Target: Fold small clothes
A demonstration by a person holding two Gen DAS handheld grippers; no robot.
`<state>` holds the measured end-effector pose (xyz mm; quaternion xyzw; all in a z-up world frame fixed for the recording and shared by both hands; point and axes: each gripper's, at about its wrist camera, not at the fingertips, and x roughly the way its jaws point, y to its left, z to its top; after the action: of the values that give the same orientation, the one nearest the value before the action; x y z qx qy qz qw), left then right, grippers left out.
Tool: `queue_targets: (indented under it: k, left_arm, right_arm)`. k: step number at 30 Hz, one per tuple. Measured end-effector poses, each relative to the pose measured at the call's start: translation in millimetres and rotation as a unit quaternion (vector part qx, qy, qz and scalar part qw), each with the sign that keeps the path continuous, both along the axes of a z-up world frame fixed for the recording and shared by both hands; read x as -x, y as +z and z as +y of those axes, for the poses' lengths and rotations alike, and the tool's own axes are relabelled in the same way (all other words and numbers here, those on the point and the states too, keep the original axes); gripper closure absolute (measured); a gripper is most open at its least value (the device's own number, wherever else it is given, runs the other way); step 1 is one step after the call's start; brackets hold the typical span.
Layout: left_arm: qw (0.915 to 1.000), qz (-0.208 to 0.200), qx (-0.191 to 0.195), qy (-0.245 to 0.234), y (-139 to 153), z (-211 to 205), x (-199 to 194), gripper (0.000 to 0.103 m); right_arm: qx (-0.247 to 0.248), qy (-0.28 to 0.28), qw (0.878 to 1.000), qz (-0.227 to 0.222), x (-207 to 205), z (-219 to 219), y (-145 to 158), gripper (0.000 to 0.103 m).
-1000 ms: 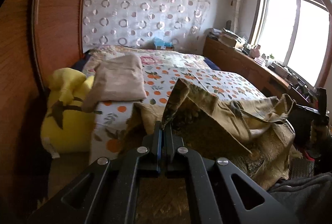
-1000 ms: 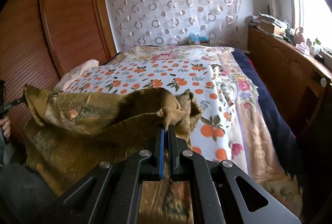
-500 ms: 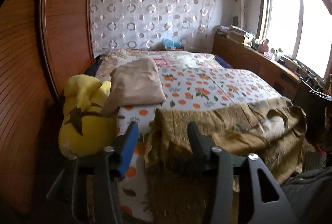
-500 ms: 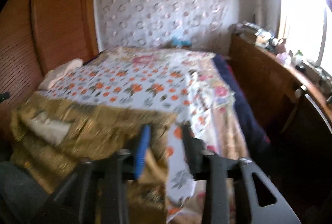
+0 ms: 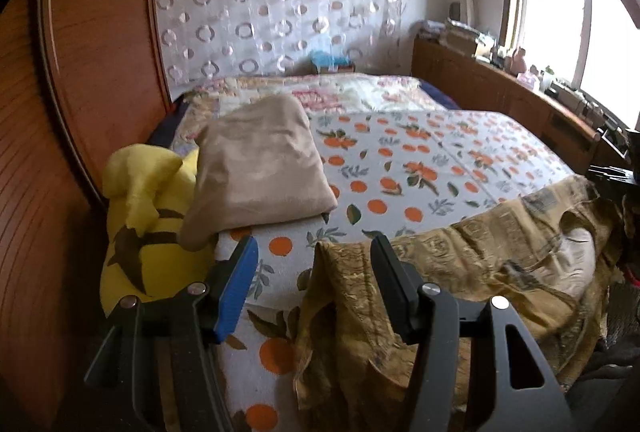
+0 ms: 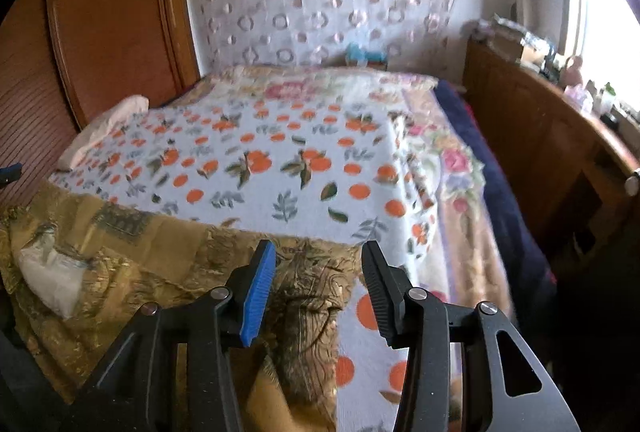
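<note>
Bed [image 5: 420,168]: one golden garment [image 5: 480,272], two gaping tongs [image 5: 314,252].

A bed [image 5: 420,168] with an orange-print cover fills mid-frame; circle-patterned curtain [image 5: 280,0] behind, wooden wardrobe [image 5: 100,72] at left, bright window [image 5: 560,12] above a wooden sideboard [image 6: 540,136] at right.

cloth: my gold-brown top [image 5: 472,272] with old-looking prints | state: spread out wide, a bit wrinkly, white inside showing at the neck | place: along the near edge of the bed [image 5: 400,168], its bottom part hanging down over that edge | other cloth: a tan one [image 5: 260,168], folded flat, at the bed's left edge
</note>
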<state>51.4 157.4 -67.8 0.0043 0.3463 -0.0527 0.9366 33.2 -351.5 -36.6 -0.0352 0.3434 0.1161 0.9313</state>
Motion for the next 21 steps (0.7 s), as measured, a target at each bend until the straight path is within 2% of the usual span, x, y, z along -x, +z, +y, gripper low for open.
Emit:
queue_targets:
  k: [7,12,21]
  left_arm:
    - [0.9991,0.042,-0.001,-0.002,-19,3,-22,0.044]
    - [0.9963,0.086,-0.002,-0.004,-36,0,-34,0.043]
    - [0.9945,0.103,0.019,-0.002,-46,5,-41,0.042]
  right_arm:
    - [0.009,-0.006,0.999,0.043,-29,1,-9,0.056]
    - [-0.002,-0.015,0.999,0.043,-38,0,-7,0.049]
    - [0.003,-0.013,0.999,0.039,-45,3,-25,0.047]
